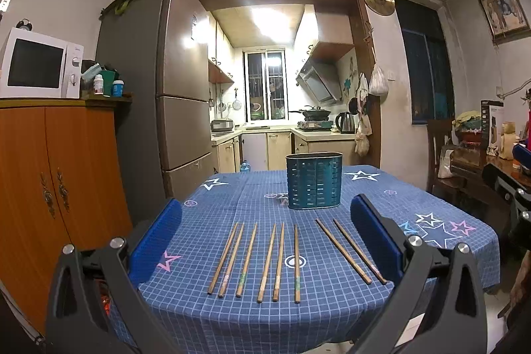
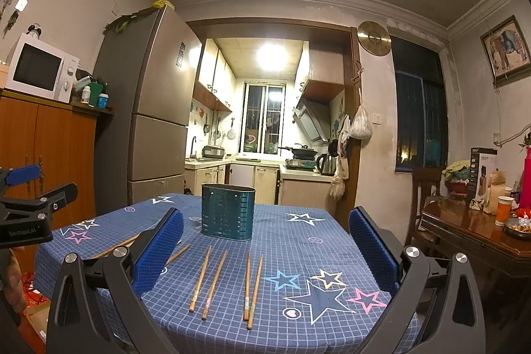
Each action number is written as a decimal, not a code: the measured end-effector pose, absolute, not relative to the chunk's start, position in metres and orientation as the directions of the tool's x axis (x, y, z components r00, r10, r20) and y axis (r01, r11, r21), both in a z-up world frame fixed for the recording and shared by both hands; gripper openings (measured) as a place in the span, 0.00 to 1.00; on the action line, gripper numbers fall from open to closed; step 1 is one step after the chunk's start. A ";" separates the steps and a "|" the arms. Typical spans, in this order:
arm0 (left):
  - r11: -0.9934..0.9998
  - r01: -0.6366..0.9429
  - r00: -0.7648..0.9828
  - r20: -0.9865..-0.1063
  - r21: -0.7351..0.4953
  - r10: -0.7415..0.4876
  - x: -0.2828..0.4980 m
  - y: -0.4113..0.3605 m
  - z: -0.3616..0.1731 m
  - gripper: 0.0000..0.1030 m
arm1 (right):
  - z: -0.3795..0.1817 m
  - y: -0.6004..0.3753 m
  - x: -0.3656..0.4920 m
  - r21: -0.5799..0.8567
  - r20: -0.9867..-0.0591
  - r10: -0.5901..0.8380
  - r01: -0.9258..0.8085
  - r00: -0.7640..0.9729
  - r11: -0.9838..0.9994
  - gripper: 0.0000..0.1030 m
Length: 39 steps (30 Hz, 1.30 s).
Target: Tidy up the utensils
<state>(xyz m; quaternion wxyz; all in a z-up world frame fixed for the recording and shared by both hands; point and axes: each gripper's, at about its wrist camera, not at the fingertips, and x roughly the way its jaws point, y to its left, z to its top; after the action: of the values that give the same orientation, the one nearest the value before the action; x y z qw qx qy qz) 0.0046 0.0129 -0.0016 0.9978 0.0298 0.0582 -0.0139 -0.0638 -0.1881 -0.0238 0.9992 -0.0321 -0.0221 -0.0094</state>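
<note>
1. Plainly, the left gripper (image 1: pixel 265 234) has its fingers spread wide and empty; the chopsticks (image 1: pixel 262 261) lie in a row on the table (image 1: pixel 332 314) between the pads, ends toward the camera, likely so they are easy to pick up.
2. The right gripper (image 2: pixel 265 241) is likewise wide apart, holding nothing; four chopsticks lie between its fingers, others behind its left finger.
3. The holder (image 1: pixel 314 180) stands upright beyond the fingertips, open top ready for sticks; nothing is sorted yet, I judge.
</note>
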 end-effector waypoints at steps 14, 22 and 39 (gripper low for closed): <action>0.998 0.022 0.991 -0.129 0.060 -0.014 0.008 0.014 -0.005 0.95 | -0.024 -0.173 -0.059 -0.063 0.045 -0.016 0.019 0.999 0.998 0.97; 0.998 0.022 0.991 -0.132 0.061 -0.014 0.009 0.014 -0.005 0.95 | -0.027 -0.173 -0.057 -0.057 0.046 -0.015 0.018 0.999 0.998 0.97; 0.998 0.022 0.985 -0.172 0.065 -0.011 0.029 0.017 -0.016 0.95 | -0.038 -0.171 -0.038 -0.046 0.012 0.003 -0.003 1.000 0.999 0.97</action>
<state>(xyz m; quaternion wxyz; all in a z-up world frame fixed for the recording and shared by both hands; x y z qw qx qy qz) 0.0286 0.0166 -0.0160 0.9957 0.0335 0.0859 -0.0083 -0.0378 -0.1707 -0.0381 0.9997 -0.0228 -0.0061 0.0016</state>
